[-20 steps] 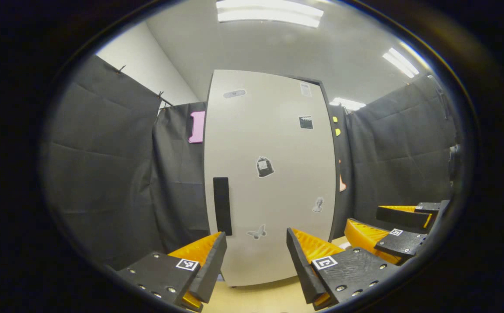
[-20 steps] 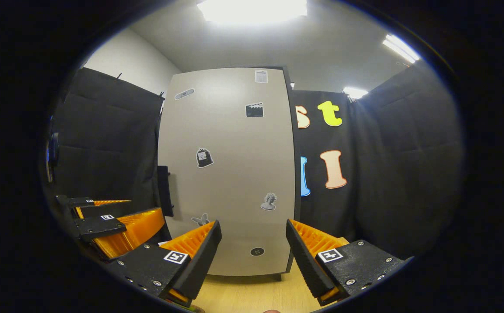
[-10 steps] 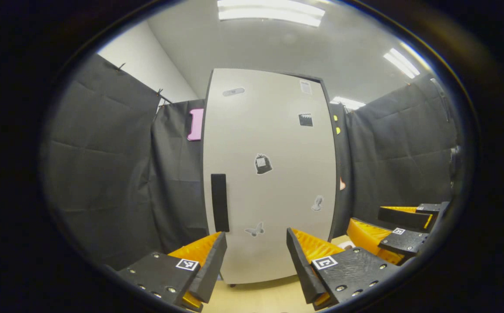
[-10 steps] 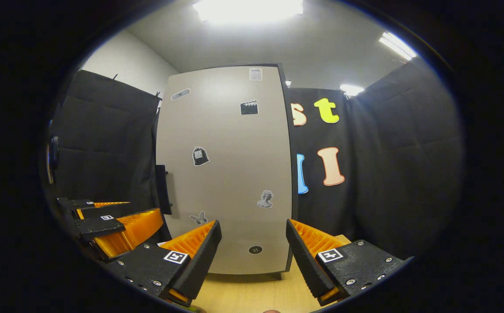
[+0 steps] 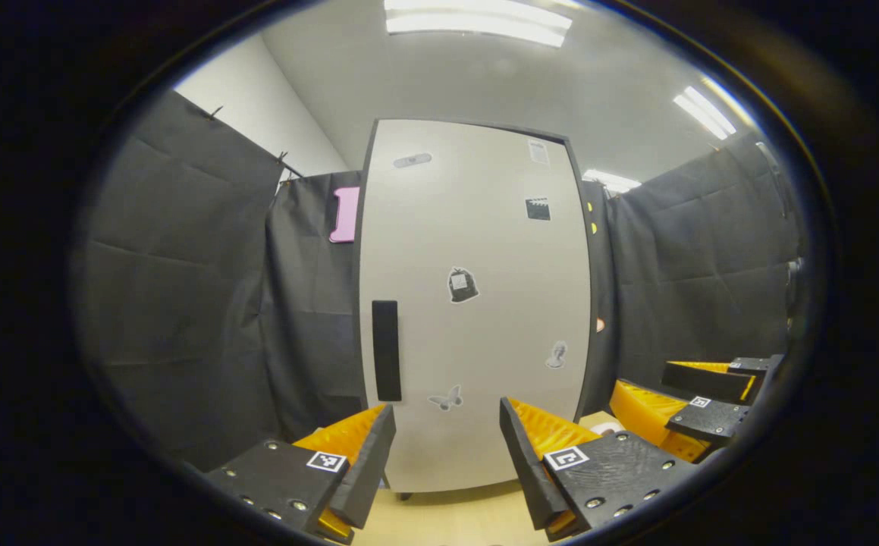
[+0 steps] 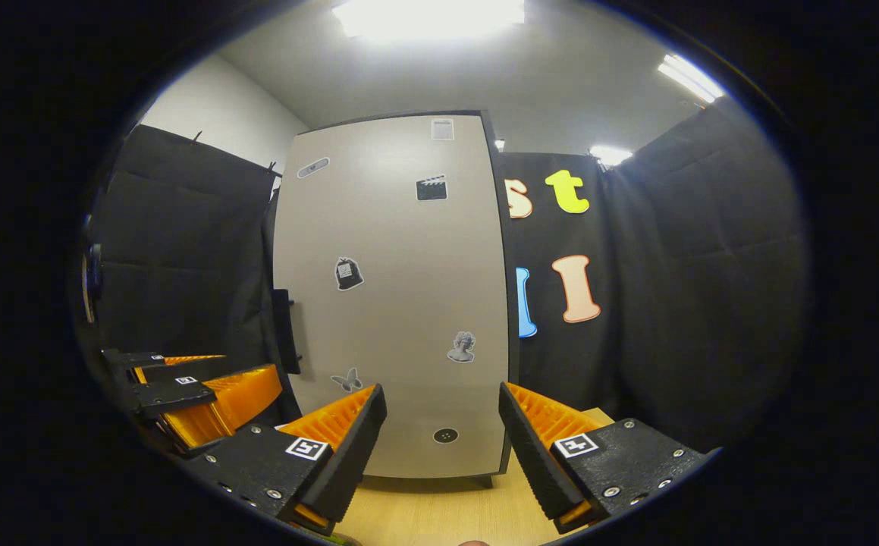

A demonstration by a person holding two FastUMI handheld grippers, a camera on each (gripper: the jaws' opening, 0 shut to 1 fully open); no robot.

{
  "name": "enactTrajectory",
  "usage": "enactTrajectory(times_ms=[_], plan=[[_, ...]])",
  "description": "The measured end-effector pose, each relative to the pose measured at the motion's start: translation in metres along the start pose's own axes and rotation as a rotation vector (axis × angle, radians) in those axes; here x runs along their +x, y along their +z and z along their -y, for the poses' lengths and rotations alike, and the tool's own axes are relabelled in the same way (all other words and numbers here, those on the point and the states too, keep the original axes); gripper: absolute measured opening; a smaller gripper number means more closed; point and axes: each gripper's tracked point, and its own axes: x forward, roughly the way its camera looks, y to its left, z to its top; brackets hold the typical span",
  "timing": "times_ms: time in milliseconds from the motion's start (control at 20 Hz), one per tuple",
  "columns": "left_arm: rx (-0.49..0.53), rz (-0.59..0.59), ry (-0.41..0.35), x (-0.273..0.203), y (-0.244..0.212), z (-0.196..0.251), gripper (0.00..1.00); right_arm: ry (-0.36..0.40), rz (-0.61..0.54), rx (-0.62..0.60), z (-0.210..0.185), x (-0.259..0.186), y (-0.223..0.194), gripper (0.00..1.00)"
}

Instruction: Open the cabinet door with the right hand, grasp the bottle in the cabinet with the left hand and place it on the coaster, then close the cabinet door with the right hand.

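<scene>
A tall light-grey cabinet door stands closed ahead, with small stickers on it and a black vertical handle near its left edge. In the right gripper view the same door faces me, its handle at the left edge. My left gripper is open and holds nothing, a short way in front of the door. My right gripper is open too, level with the door's lower part. The right gripper also shows at the lower right of the left gripper view, and the left gripper at the lower left of the right gripper view. The closed door hides the inside of the cabinet.
The cabinet stands on a light wooden tabletop. Black cloth walls close in on both sides and behind it. A small white round object lies on the table by the cabinet's right foot.
Both grippers have shifted only slightly; the door sits a little higher in each view than before. Both stay open and the door stays closed.
</scene>
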Motion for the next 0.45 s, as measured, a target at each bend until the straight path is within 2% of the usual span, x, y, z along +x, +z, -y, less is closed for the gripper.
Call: enactTrajectory(times_ms=[150, 200, 350, 400, 450], plan=[[0.0, -0.006, -0.001, 0.0001, -0.0005, -0.0001, 0.84, 0.002, -0.009, 0.001, -0.0005, 0.0002, -0.003, 0.92], [0.0, -0.007, -0.002, 0.0, -0.0005, -0.0003, 0.78, 0.001, -0.013, 0.004, -0.0001, 0.0004, -0.004, 0.92], [-0.004, -0.006, -0.002, -0.0003, -0.0001, -0.0002, 0.78, 0.002, -0.014, 0.011, -0.0005, -0.0001, -0.0025, 0.92], [-0.004, -0.007, -0.001, 0.0002, -0.0003, -0.0005, 0.84, 0.003, -0.012, 0.011, -0.0006, 0.0004, -0.0023, 0.92], [-0.005, -0.008, 0.0, 0.0003, -0.0006, -0.0005, 0.84, 0.004, -0.011, 0.01, -0.0004, 0.0004, -0.0018, 0.92]])
